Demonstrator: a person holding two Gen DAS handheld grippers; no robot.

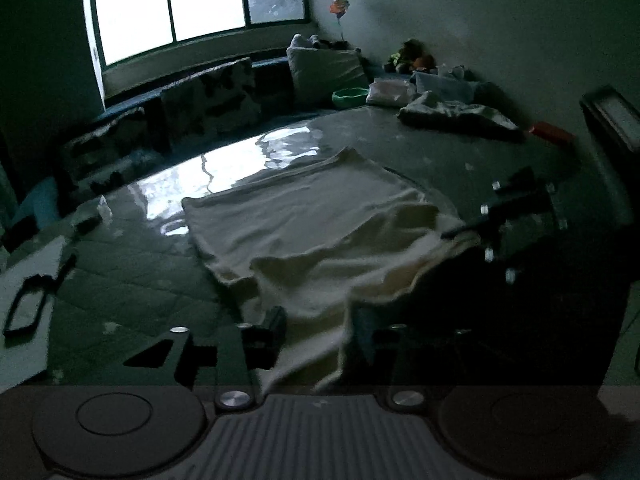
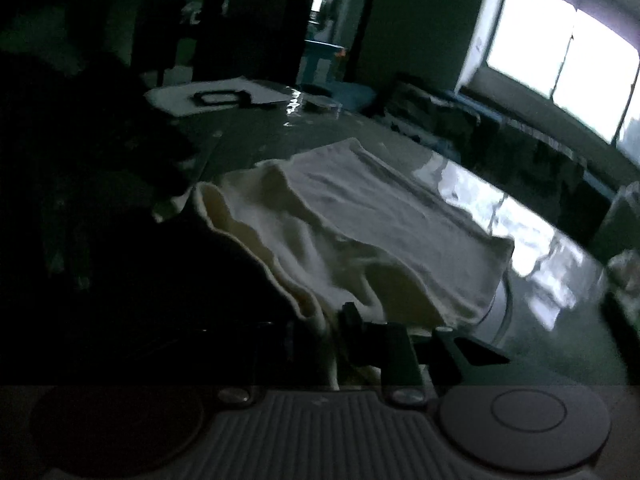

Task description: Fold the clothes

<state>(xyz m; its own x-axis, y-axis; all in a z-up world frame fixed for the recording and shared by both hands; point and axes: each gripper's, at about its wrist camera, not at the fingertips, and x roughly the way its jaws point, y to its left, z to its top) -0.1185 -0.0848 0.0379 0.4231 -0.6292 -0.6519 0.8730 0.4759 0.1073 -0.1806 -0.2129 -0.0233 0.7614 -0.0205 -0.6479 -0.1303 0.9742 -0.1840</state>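
Left gripper [image 1: 318, 330]: its fingers are closed on the near hem of a cream cloth [image 1: 320, 224], the fabric rising out from between them. Right gripper [image 2: 340, 334]: its fingers are likewise clamped on a bunched corner of the same cloth [image 2: 360, 232]; in the left wrist view this gripper [image 1: 452, 236] appears at the cloth's right edge, pinching it there.

The cloth lies on a glossy dark tabletop [image 1: 132, 280], its near portion lifted and rumpled between the two grips, its far portion flat with a straight far edge. Lighting is poor and both views are blurred; fine detail of the weave cannot be made out.

On the tabletop to the left, a white sheet [image 1: 28, 300] carries a dark ring-shaped object [image 1: 24, 304]. Farther back on the right lies a second crumpled garment [image 1: 460, 114], with a small red item [image 1: 552, 133] just beside it and a green bowl [image 1: 349, 97] behind. Cushions [image 1: 208, 100] line a bench beyond the tabletop, beneath a bright window [image 1: 192, 0].
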